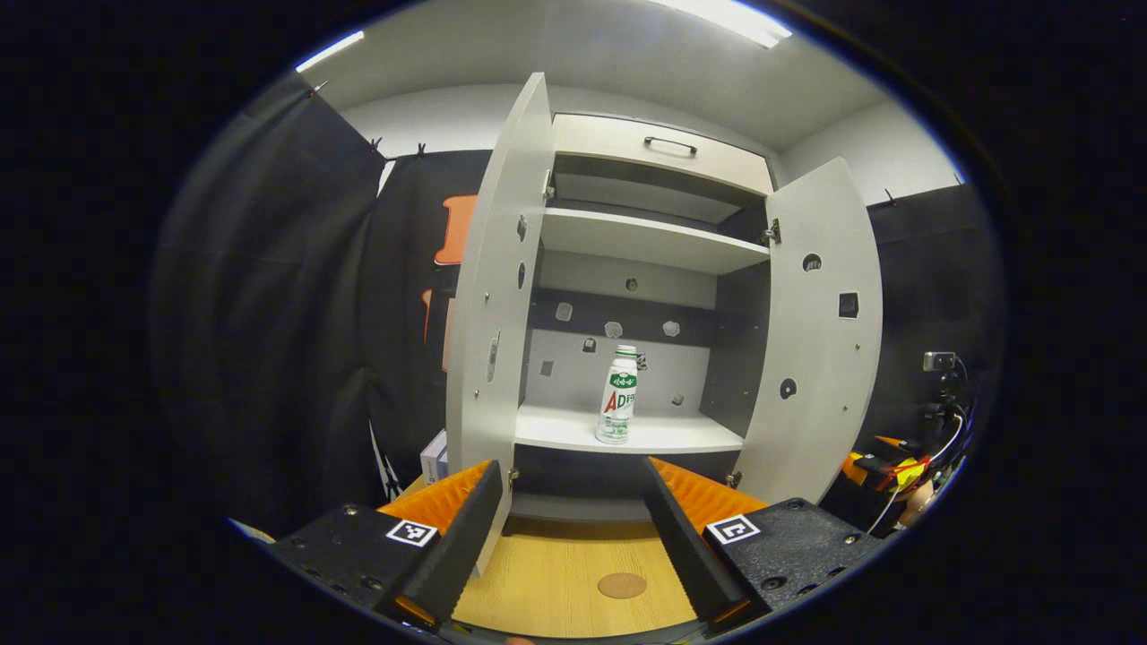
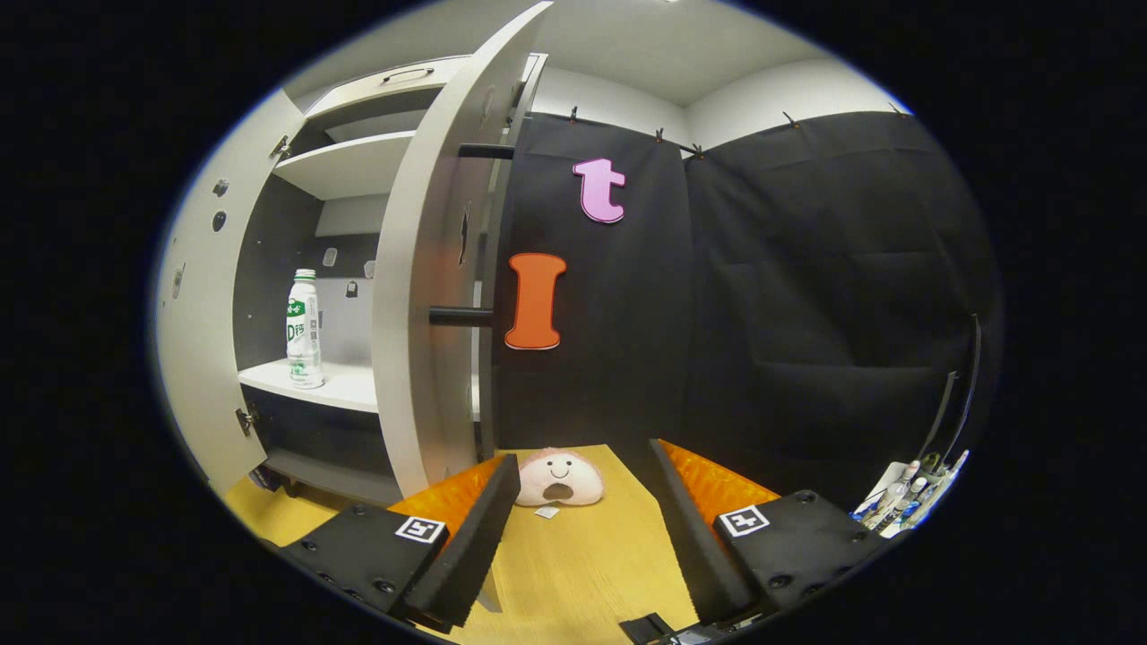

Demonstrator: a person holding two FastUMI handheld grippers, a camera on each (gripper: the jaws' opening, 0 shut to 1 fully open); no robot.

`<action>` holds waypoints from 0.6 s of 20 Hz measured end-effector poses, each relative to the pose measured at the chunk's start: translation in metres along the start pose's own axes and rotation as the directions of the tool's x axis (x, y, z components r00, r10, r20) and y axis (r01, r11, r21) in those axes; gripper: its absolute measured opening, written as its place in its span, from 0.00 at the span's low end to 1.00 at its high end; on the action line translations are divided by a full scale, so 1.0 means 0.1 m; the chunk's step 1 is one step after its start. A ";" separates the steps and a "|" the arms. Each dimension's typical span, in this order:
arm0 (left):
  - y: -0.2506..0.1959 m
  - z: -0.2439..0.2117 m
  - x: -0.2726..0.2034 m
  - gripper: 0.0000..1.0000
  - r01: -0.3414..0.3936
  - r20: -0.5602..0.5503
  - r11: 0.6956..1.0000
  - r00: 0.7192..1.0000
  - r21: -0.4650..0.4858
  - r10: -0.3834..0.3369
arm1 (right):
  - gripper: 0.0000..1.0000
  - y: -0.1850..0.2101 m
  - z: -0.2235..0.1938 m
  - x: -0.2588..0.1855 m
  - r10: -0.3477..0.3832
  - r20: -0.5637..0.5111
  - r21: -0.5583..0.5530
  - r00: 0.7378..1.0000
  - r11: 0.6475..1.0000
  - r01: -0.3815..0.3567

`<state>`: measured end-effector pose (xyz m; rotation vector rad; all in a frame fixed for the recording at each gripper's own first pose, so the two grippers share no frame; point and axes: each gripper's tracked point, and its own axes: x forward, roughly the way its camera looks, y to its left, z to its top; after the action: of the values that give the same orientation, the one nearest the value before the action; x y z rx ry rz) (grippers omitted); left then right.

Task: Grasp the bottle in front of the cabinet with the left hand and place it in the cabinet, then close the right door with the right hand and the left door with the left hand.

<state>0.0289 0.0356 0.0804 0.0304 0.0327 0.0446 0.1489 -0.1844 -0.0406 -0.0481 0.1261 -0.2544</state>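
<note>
The bottle (image 1: 618,396) stands upright on the lower shelf (image 1: 573,432) inside the cabinet (image 1: 659,150), both doors open. The left gripper (image 1: 573,515) is spread and empty above the desk (image 1: 556,582); the right gripper (image 2: 582,502) is spread too, beside the right door (image 2: 430,296).

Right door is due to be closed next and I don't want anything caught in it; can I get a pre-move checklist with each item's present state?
1. Bottle upright on the cabinet shelf: ok.
2. Left gripper open, holding nothing: ok.
3. Right gripper open, holding nothing: ok.
4. Right door ajar, with its handle facing the right gripper: ok.
5. Bottle set back enough from the shelf's front edge for the door to pass: cannot tell.
6. Plush toy on the table clear of the door's swing: cannot tell.
</note>
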 end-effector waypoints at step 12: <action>0.06 0.02 0.03 0.94 -0.005 0.002 1.000 1.000 -0.023 0.005 | 0.94 0.83 -0.01 -0.02 0.152 -0.013 0.014 0.988 0.988 -0.151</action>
<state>0.0315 0.0417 0.0822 0.0078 0.0302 0.0497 0.1670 -0.1034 -0.0468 -0.0237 0.1415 -0.1037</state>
